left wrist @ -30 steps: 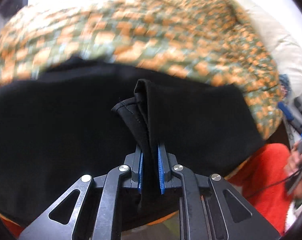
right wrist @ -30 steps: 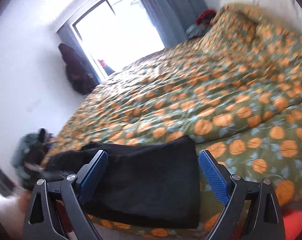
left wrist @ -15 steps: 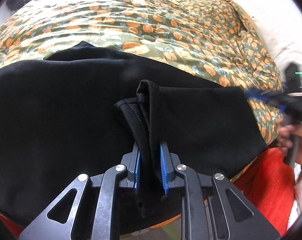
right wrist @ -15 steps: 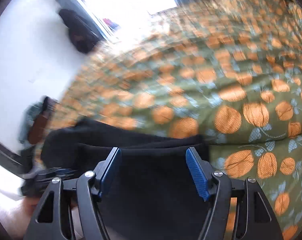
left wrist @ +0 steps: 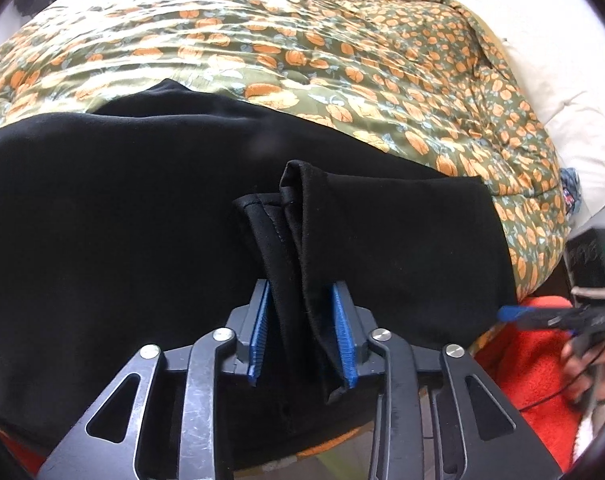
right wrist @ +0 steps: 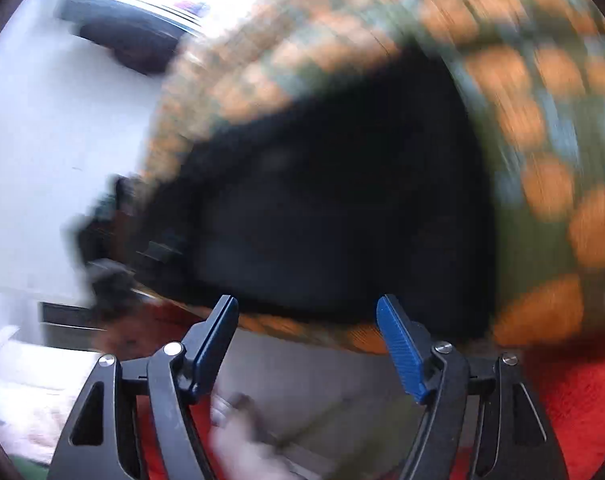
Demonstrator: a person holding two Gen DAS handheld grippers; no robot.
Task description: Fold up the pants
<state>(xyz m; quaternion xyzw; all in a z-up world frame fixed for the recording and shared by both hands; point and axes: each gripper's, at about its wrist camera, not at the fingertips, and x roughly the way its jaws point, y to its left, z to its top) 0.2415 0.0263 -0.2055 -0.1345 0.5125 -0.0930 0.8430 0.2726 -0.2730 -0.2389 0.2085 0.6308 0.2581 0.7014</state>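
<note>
Left gripper had a bunched fold of the black pants standing up between its blue pads. Its jaws had just been opening; a small gap showed on each side, cloth loose between them and barely brushing the right pad, so not a firm pinch. The hemmed edge of the fold rose just beyond the fingertips, stitched seam visible, slightly tilted left. The rest of the pants lay spread flat on the quilt, covering the near edge of the bed and reaching left out of frame and right to a straight edge near the bed corner. The gripper pointed steeply down at the cloth.

Right gripper was spread wide with nothing between its pads, jaws narrower than a moment before. It hung off the near edge of the bed, fingertips just short of the pants' edge, not touching. This view was heavily motion-blurred. The pants showed as a dark patch ahead on the quilt, red rug below.

In the left view the right gripper appeared at far right beside the pants' corner, a hand gripping it, above the red rug. A white pillow lay far right, clothes piled at the far end of the bed.
</note>
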